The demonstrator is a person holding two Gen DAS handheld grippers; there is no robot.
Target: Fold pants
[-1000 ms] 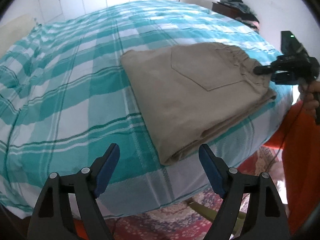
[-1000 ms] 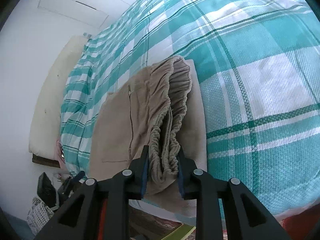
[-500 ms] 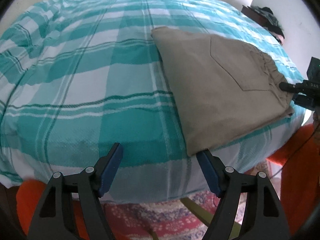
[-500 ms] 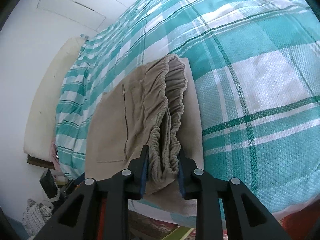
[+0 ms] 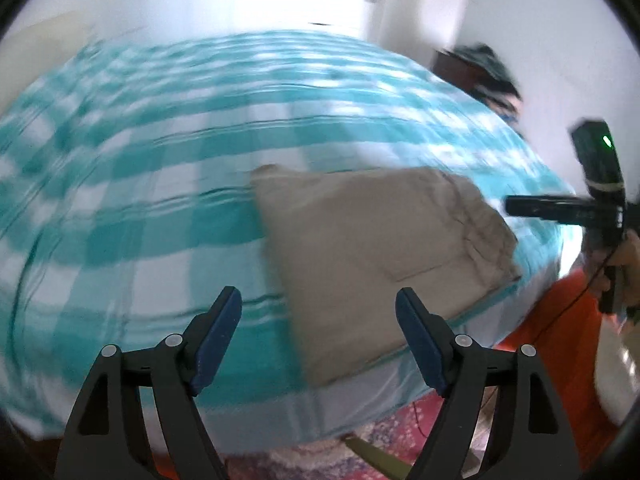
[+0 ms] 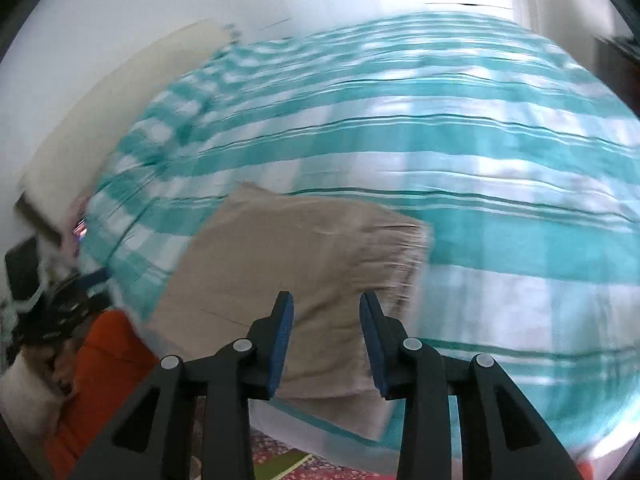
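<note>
Folded beige pants [image 5: 376, 248] lie flat near the bed's front right corner, with the elastic waistband toward the right edge. My left gripper [image 5: 318, 334] hangs above the near edge of the bed with its jaws wide and nothing between them. In the right wrist view the same pants [image 6: 296, 272] lie below my right gripper [image 6: 325, 340]. Its jaws are opening, the pads are off the cloth, and the gap between them is bare. That right gripper [image 5: 516, 206] also shows at the right of the left wrist view, lifted clear of the waistband. Both views are motion-blurred.
A teal and white checked bedspread [image 5: 160, 184] covers the bed. A person's orange clothing [image 5: 560, 340] stands at the bed's right corner. A dark pile [image 5: 492, 80] sits on furniture by the far wall. A patterned rug [image 6: 304, 460] lies below the bed edge.
My right gripper let go of the waistband, rose and rolled, so the pants now lie flat below it. My left gripper lifted and swung, still holding nothing.
</note>
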